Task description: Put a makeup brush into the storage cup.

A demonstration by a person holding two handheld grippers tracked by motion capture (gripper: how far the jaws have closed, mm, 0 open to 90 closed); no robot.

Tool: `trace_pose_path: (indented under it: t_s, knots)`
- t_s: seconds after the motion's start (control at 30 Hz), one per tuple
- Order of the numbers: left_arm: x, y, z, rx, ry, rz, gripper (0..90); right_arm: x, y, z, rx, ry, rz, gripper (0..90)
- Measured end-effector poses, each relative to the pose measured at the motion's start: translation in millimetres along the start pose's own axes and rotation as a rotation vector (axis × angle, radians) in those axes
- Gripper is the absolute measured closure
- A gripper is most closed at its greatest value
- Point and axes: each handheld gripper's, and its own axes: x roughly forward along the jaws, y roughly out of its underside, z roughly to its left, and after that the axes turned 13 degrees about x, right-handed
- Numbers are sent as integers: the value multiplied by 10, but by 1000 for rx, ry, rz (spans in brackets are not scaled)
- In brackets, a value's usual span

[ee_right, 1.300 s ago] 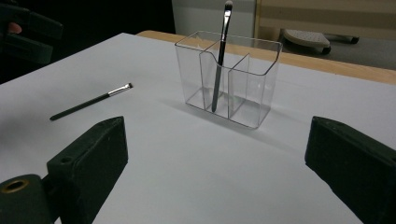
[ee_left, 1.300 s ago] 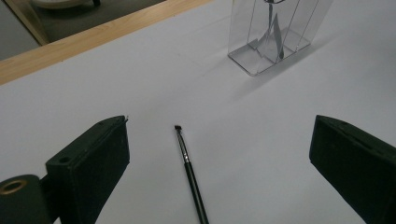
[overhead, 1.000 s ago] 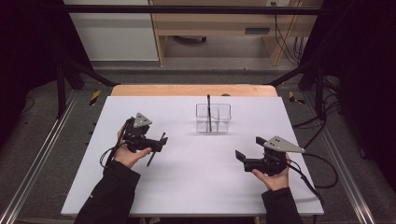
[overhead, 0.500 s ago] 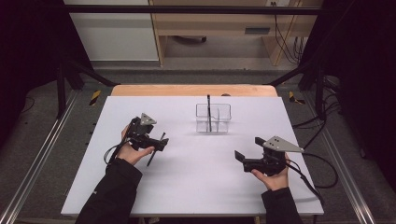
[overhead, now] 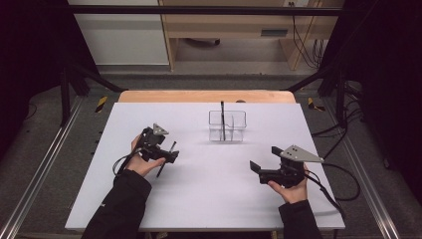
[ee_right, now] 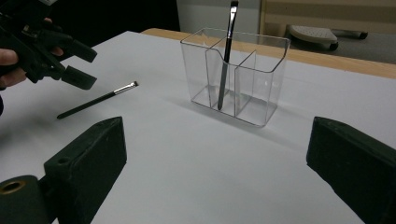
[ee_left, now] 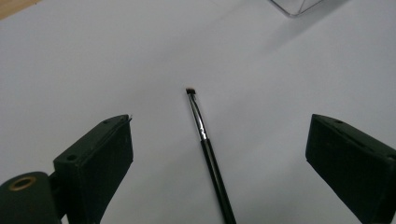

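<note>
White tabletop [overhead: 199, 199], thin black brush [ee_left: 208, 149] lying flat between the spread jaws of the left gripper [ee_left: 219, 154], untouched, right gripper [ee_right: 219, 168] also spread.

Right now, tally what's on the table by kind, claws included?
Makeup brushes: 2, one lying on the table between the left claw's open jaws, one standing in the organizer
Clear compartment organizers: 1
Claws: 2, left claw and right claw, both open
Total: 5
</note>
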Motion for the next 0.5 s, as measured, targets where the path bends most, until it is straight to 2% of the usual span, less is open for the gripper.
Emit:
trace_pose_path:
  t_s: [0.27,0.5]
  knots:
    - [102,77,20,-5,23,50,108,20,8,6,-1,-1,10,55]
    - [140,86,3,5,23,79,172,20,8,6,-1,-2,11,55]
